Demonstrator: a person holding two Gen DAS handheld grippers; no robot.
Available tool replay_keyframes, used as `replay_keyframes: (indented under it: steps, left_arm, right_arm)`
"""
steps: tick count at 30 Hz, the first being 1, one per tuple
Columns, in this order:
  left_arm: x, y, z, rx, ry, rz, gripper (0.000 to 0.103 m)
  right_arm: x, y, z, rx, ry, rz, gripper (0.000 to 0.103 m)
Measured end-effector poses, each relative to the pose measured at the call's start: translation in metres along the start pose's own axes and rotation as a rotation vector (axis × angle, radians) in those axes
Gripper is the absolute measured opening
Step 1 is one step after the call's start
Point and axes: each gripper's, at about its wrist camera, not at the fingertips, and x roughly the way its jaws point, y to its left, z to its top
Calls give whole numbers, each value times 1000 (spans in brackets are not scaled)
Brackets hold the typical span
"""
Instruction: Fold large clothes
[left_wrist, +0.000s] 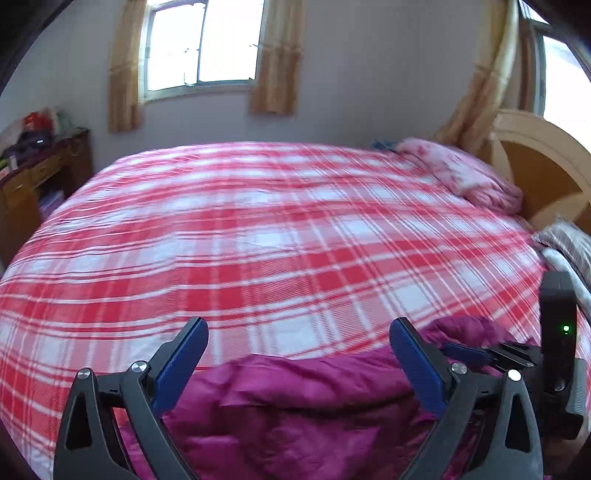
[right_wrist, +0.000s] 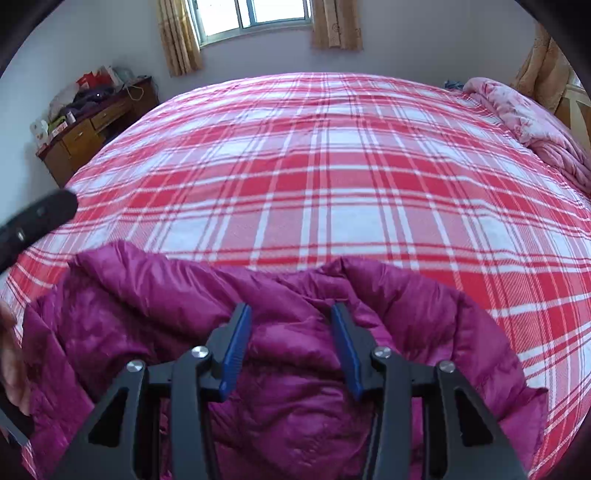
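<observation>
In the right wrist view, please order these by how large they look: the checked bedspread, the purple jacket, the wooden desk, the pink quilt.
1. Checked bedspread
2. Purple jacket, which lies nearest the camera
3. Pink quilt and wooden desk: they look alike, so I do not rank them.

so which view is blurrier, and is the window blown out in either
Left wrist view: the red and white plaid bedspread is smeared by motion blur, and the window is blown out white. Right wrist view: sharper, with plaid lines crisp and the magenta puffer jacket clear; its window is also overexposed.
</observation>
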Motion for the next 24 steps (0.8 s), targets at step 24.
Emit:
replay_keyframes:
  steps: [24]
  left_arm:
    - [69,6,-60,8,238,95,102]
  right_arm:
    - [17,9,-12,-56,-28,-87,49]
